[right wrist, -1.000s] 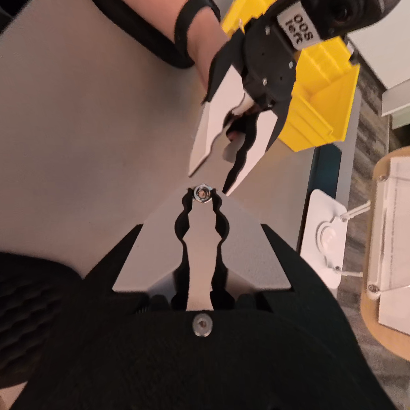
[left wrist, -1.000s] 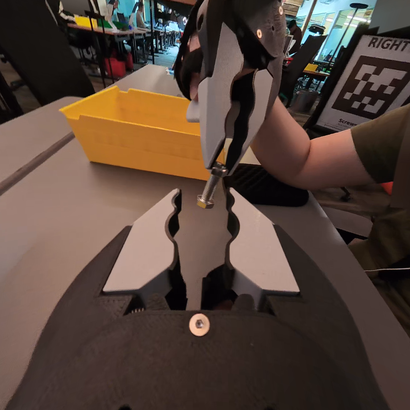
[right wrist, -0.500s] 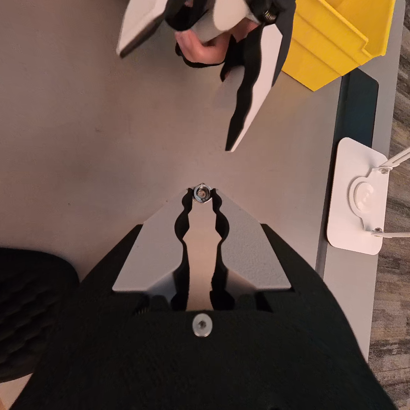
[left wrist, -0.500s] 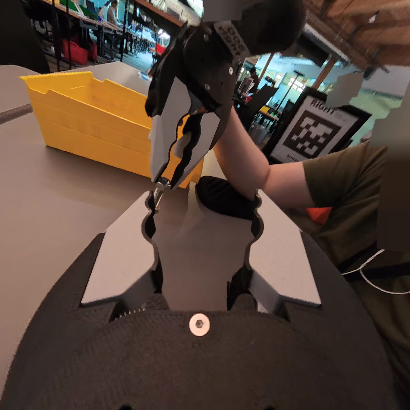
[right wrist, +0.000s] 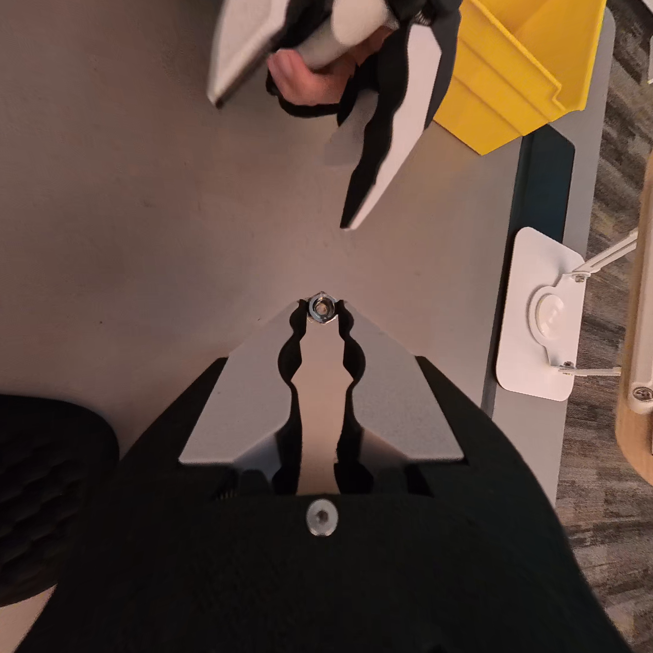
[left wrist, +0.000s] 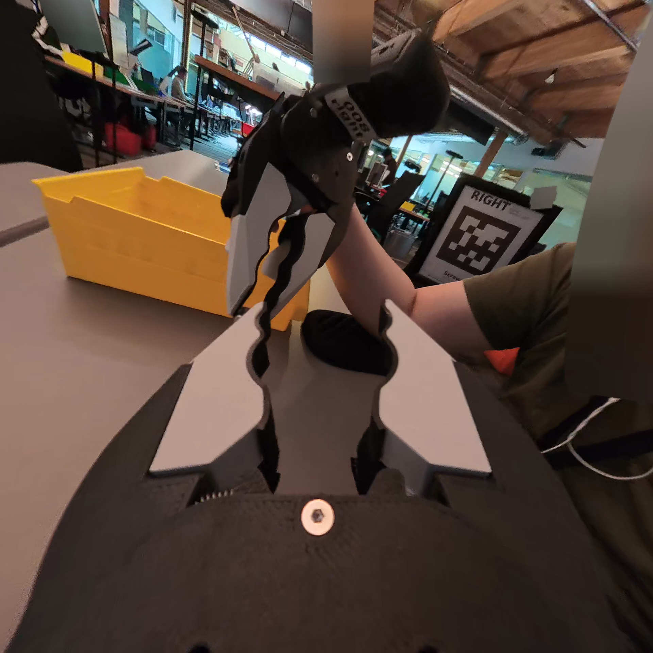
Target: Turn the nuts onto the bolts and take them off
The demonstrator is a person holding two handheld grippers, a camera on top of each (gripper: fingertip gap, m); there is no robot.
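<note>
right hand-held gripper (right wrist: pixel 321 312) | pinching nut (right wrist: pixel 321 310) (end-on, at fingertips) | above grey table (right wrist: pixel 141 219)

Black gripper bodies (left wrist: pixel 318 565), grey wavy-edged fingers (left wrist: pixel 219 406), silver hex screw (left wrist: pixel 317 517), olive sleeve (left wrist: pixel 519 300).

framed sign (left wrist: pixel 478 236): writing, square code | right hand-held gripper (left wrist: pixel 254 307): label

The nut (right wrist: pixel 321 308) is bright, shiny metal. The right gripper (right wrist: pixel 321 311) has matt grey fingers (right wrist: pixel 247 395) on a rough, finely textured black plastic body. At the upper right of the frame the yellow bin (right wrist: pixel 512 81) is smooth plastic – faintly glossy. The table (right wrist: pixel 123 229) is smooth, matt grey.
</note>
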